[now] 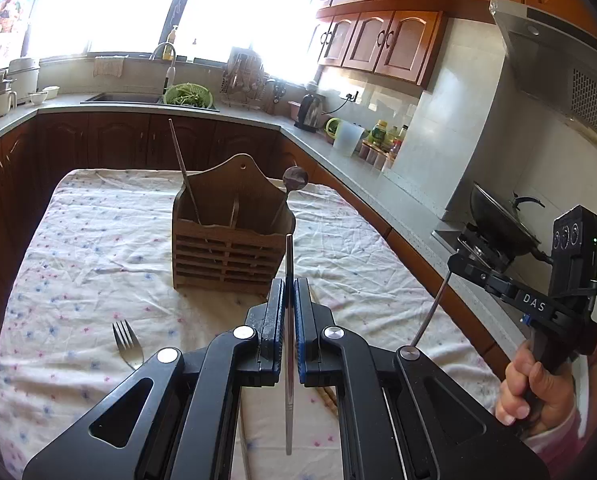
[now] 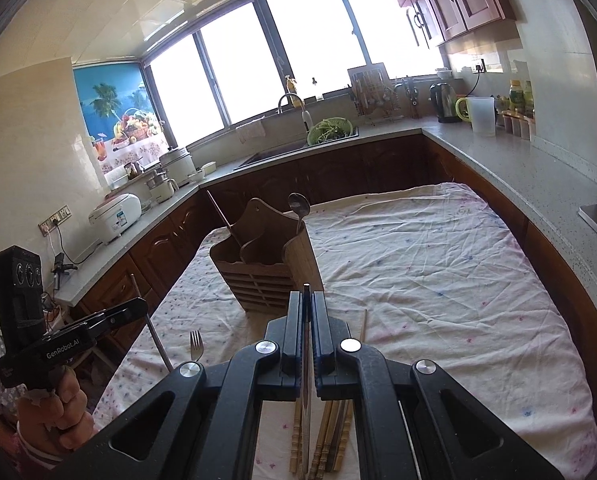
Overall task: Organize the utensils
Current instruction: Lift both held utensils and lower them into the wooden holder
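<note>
We held a thin metal chopstick (image 1: 289,280) clenched in the left gripper (image 1: 289,296), another thin metal utensil (image 2: 306,340) in the right gripper (image 2: 306,312). Both pointed toward the far slatted wooden holder (image 1: 230,236). Either slim rod could pivot and miss its slot.

Left tool (image 1: 289,292) jaws nearly closed, clamped on a thin metal utensil (image 1: 289,344) running lengthwise between the pads, tip sticking out past the fingertips. Right tool (image 2: 307,300) same: jaws pinched on a thin metal utensil (image 2: 306,360). From the left wrist view, right hand (image 1: 534,384) wraps the right tool's handle at the right edge. From the right wrist view, left hand (image 2: 56,412) grips the left tool's handle, lower left.
</note>
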`<state>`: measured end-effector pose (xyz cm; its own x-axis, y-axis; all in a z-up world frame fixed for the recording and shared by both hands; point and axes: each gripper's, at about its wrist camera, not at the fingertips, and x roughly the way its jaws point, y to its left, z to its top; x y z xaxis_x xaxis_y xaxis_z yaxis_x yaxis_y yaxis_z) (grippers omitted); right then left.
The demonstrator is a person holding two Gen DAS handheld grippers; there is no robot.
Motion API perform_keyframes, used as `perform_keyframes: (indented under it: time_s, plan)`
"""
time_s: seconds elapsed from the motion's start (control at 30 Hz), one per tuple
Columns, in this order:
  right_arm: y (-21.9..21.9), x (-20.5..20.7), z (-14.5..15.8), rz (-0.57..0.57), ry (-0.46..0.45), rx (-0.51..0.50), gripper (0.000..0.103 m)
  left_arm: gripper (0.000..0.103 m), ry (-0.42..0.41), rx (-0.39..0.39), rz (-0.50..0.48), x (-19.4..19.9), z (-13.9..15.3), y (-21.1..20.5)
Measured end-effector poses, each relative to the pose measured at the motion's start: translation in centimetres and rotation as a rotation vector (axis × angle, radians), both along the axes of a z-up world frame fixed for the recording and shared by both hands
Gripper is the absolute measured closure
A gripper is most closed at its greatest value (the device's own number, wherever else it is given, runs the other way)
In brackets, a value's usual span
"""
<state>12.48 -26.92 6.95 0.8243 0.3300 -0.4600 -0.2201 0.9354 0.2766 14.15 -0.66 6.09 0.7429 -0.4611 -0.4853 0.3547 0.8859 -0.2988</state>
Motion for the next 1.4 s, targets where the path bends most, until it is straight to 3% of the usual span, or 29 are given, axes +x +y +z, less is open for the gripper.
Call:
perform_keyframes:
  time_s: [0.73, 1.23, 1.4]
  plan:
    - [2.1, 3.9, 4.7, 0.031, -0.12, 0.018, 0.099, 0.099, -0.131, -0.006, 0.069, 2.9, 4.5, 2.2]
    - [4.2, 11.4, 10.0, 0.034, -0.234, 0.036, 0.099, 0.099, -0.275, -0.003, 0.151, 10.2, 10.3, 4.6]
    - [5.0, 14.4, 10.3, 0.028, -0.242, 0.037, 0.099, 0.099, -0.316, 0.023, 0.185, 13.0, 10.7, 4.5]
